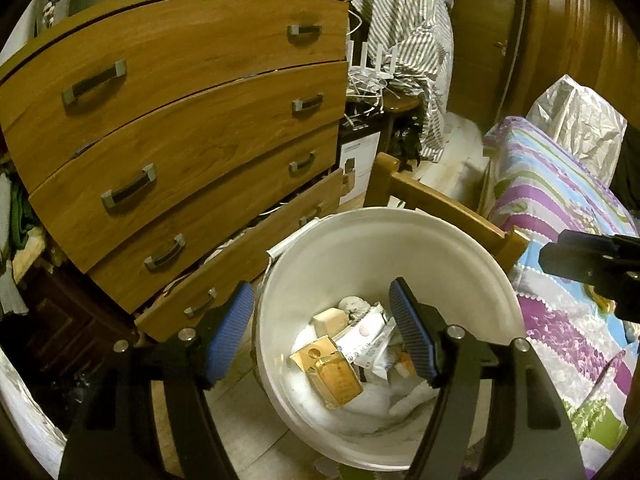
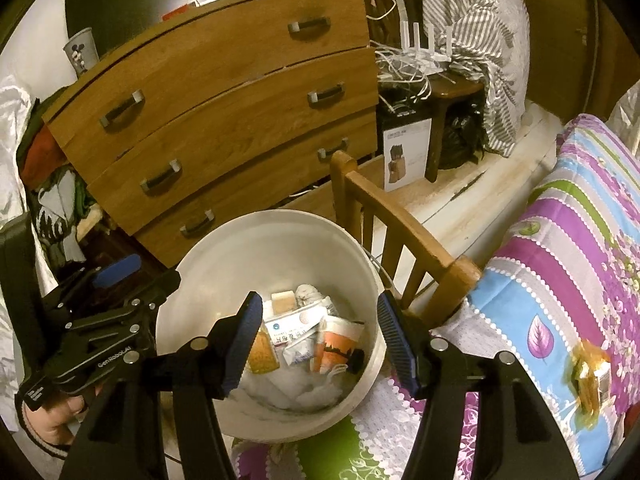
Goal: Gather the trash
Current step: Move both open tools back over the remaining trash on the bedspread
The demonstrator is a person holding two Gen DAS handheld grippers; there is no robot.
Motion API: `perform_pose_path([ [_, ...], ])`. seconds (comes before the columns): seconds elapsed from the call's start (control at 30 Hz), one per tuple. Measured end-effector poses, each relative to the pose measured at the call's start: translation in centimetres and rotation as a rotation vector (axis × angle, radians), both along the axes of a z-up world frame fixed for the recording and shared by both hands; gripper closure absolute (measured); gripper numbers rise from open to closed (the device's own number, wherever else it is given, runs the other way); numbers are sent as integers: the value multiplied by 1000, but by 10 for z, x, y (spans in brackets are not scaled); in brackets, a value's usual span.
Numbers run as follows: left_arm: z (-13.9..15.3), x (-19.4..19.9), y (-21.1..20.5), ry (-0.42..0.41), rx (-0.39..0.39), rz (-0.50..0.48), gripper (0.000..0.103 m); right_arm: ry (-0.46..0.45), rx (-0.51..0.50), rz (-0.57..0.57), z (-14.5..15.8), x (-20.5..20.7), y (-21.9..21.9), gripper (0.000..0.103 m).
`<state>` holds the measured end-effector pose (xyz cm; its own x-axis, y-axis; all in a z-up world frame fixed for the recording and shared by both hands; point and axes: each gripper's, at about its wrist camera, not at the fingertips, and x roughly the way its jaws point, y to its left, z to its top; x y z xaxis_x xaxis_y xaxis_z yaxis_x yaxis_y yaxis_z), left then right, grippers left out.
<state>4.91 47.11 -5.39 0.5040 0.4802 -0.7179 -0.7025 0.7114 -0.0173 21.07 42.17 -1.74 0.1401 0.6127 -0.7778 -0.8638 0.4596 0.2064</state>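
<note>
A white bucket stands on the floor between a chest of drawers and the bed. It holds trash: an amber box, white packets and crumpled tissue. My left gripper hovers over it, open, with nothing between its blue pads. The right wrist view shows the same bucket with an orange and white wrapper inside. My right gripper is open and empty above it. The left gripper enters from the left. A crumpled golden wrapper lies on the bedcover.
The wooden chest of drawers has its bottom drawer pulled out near the bucket. A wooden bed rail runs beside the bucket's right. The striped floral bedcover fills the right. A hand holds the left gripper.
</note>
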Motion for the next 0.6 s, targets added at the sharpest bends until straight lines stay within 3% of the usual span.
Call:
perform_pose_path([
  [0.27, 7, 15, -53, 1, 67, -90, 36, -68, 74, -47, 10, -16, -84, 36],
  [0.6, 6, 55, -140, 9, 73, -243, 36, -91, 113, -203, 0, -16, -250, 32],
])
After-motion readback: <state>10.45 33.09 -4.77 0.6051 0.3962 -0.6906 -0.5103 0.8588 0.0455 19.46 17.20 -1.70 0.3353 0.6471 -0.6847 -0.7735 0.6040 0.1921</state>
